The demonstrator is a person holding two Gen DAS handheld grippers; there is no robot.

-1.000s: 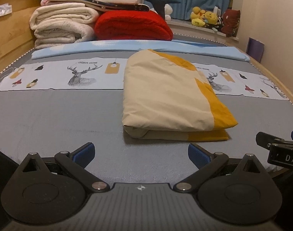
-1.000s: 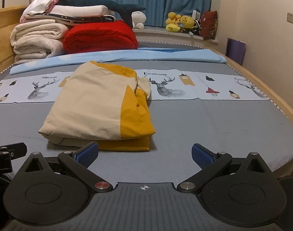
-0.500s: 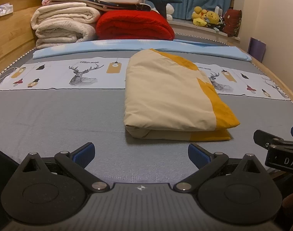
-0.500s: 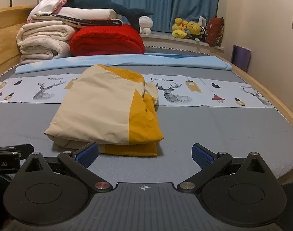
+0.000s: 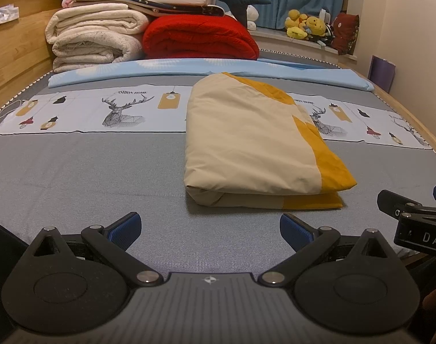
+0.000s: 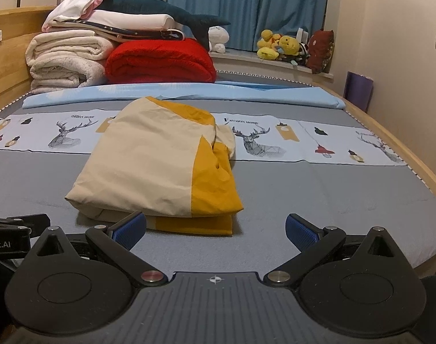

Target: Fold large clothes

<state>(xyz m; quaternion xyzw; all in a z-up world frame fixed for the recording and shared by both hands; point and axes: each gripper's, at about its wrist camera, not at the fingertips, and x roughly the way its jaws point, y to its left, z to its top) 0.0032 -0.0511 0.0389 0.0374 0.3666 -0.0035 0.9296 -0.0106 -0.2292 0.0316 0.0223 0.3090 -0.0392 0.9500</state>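
1. The garment lies folded on the grey bed, a compact cream and yellow packet, its far end over the printed deer strip.
2. The left gripper has its fingers wide open and holds nothing. It hangs low over the bed, just in front of the near edge of the garment.
3. The right gripper also has its fingers spread apart and is empty. Its left finger appears in front of the near fold, but I cannot tell if it touches the cloth.
4. Compared with 1 second ago, both views show the garment a little higher and the room more upright, so both grippers seem to have drawn back and lifted slightly. The garment itself keeps the same shape and the same place.
5. My judgement: the folding looks finished, and this is a retreat after release. 1 small fault remains: in the right view a cream piece bulges out at the right side of the packet.
6. The blanket pile at the head of the bed is well apart from the garment.
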